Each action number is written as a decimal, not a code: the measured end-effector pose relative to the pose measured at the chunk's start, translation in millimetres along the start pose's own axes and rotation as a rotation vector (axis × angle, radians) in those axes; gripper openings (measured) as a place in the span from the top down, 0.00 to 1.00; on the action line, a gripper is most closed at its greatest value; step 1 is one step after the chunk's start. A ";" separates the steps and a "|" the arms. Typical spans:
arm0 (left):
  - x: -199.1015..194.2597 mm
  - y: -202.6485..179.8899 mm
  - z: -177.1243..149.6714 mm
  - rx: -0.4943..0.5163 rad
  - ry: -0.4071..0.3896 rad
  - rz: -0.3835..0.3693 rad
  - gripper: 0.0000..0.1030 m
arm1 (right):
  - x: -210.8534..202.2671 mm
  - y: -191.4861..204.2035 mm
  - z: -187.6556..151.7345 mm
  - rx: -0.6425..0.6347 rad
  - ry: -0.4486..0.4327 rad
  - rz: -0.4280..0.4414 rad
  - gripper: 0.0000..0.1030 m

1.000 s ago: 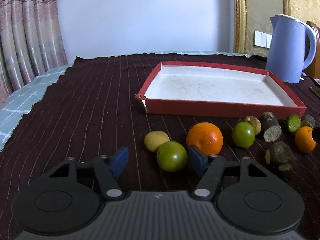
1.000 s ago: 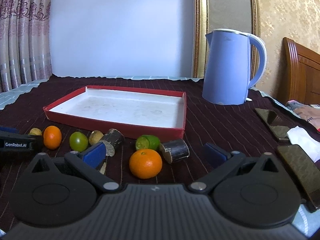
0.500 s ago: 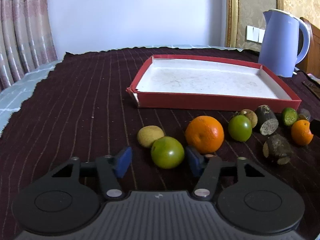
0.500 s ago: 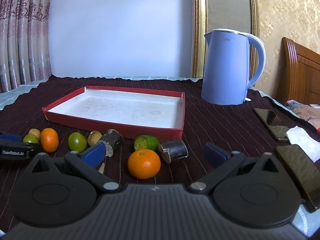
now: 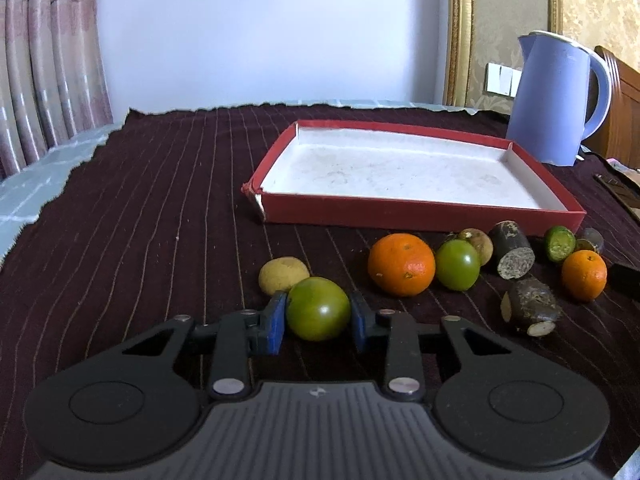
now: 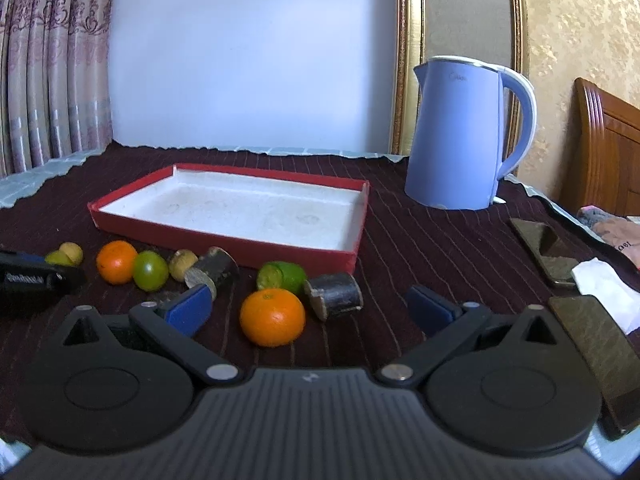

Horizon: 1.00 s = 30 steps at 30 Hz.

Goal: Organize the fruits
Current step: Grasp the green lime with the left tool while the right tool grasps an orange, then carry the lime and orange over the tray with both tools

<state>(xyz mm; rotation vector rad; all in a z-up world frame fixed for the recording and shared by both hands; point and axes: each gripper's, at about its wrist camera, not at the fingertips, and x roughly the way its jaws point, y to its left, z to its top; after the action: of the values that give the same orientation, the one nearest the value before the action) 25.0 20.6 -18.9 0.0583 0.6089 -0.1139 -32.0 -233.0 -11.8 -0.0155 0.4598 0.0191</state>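
- The left hand-held gripper (image 5: 318, 314) has its blue pads pressed against both sides of a green tomato (image 5: 318, 308), holding it low over the dark striped cloth (image 5: 160, 208) that covers the bench.
- Just behind that tomato, at about 11 o'clock from it, lies a small yellowish fruit (image 5: 283, 274), touching or nearly touching it; I cannot tell which.
- At 2 o'clock from the held tomato sits a large orange (image 5: 401, 263), with a second green tomato (image 5: 457, 265) touching its right side.
- Farther right lie a dark cut stub (image 5: 512, 255), another dark stub (image 5: 530, 306) nearer the camera, a cut green citrus (image 5: 559, 243) and a small orange (image 5: 584, 275).
- The red tray (image 5: 420, 214) with its white floor stands beyond the row of fruit, at 12 to 1 o'clock from the left hand-held gripper, with nothing lying in it.
- A blue kettle (image 5: 558, 100) stands upright past the tray's far right corner.
- The right hand-held gripper (image 6: 310, 308) is spread wide and grips nothing; the small orange (image 6: 273, 317) lies on the cloth between its fingers, clear of both pads.
- In the right wrist view a cut dark stub (image 6: 334, 294) lies just beside that orange at 2 o'clock, and the cut green citrus (image 6: 281, 277) sits behind it near the tray's front wall.
- At the right edge of the bench lie dark flat objects (image 6: 540, 250) and a white tissue (image 6: 608, 292).
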 end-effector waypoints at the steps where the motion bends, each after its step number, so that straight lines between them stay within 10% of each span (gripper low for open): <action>1: -2.7 -1.7 0.1 0.004 -0.009 0.001 0.69 | 0.3 -1.8 -0.5 0.001 0.006 0.002 0.00; 7: -13.0 -6.8 0.2 0.021 -0.041 0.004 0.69 | 7.4 -1.7 -4.5 -0.027 0.039 0.003 0.03; 30: -19.1 -9.3 -2.2 0.021 -0.051 -0.015 0.69 | 40.1 21.7 -2.8 -0.037 0.130 0.064 0.62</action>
<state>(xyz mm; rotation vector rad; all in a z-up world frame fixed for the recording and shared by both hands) 7.0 13.3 -9.9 0.0713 0.5574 -0.1357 2.2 -210.8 -32.3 -0.0389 0.5896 0.0897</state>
